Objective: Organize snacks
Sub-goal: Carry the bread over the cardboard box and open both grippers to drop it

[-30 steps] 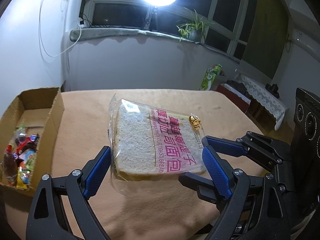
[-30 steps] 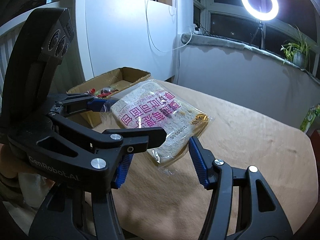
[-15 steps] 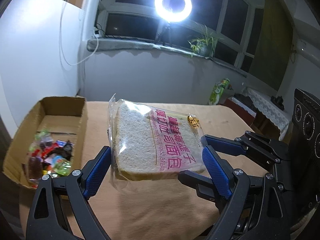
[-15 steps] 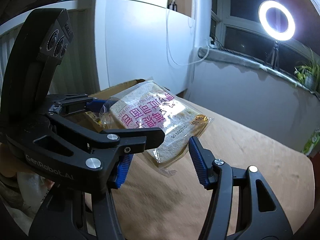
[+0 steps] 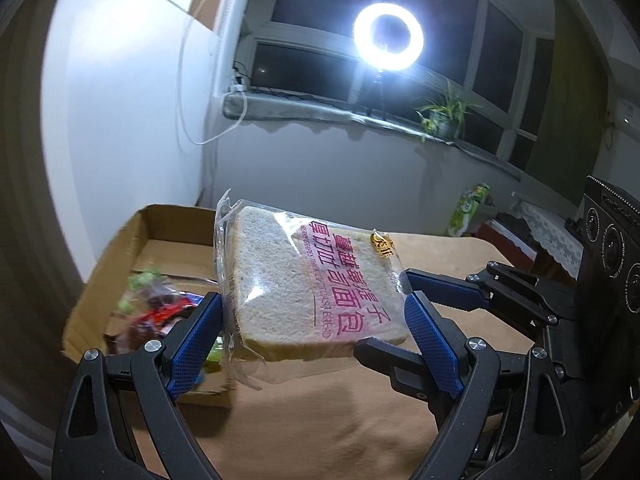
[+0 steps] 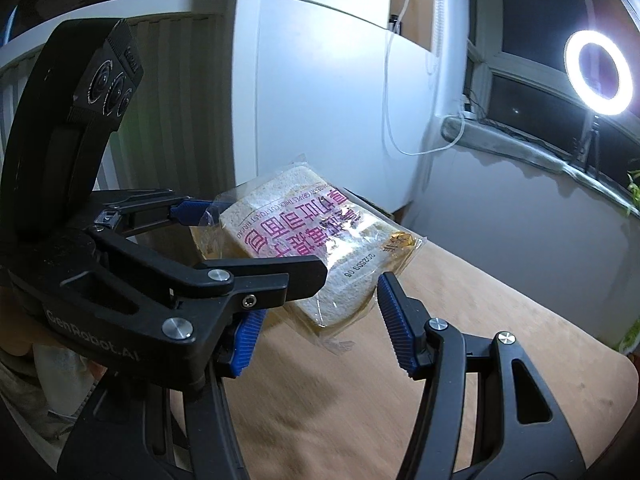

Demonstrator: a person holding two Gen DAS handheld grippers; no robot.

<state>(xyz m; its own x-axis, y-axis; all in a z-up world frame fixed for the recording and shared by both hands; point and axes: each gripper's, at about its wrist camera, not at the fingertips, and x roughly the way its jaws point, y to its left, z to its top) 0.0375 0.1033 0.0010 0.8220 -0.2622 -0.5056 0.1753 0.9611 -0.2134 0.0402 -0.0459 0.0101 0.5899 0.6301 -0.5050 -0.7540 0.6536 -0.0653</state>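
A clear bag of sliced toast bread (image 5: 308,284) with pink print is held in the air between both grippers. My left gripper (image 5: 316,336) is shut on its two side edges. My right gripper (image 6: 320,320) is shut on its near end; the bag shows there too (image 6: 304,252). The bread hangs above the near right corner of an open cardboard box (image 5: 160,224) that holds several small colourful snack packets (image 5: 156,308). The right gripper's fingers (image 5: 448,288) show at the right of the left wrist view.
The box stands at the left end of a table with a tan cloth (image 5: 360,420). A white wall (image 6: 320,100) rises behind the box. A green packet (image 5: 468,208) stands past the table's far right.
Both grippers have lifted the bread off the table and carried it left, from the table's middle to above the box's corner.
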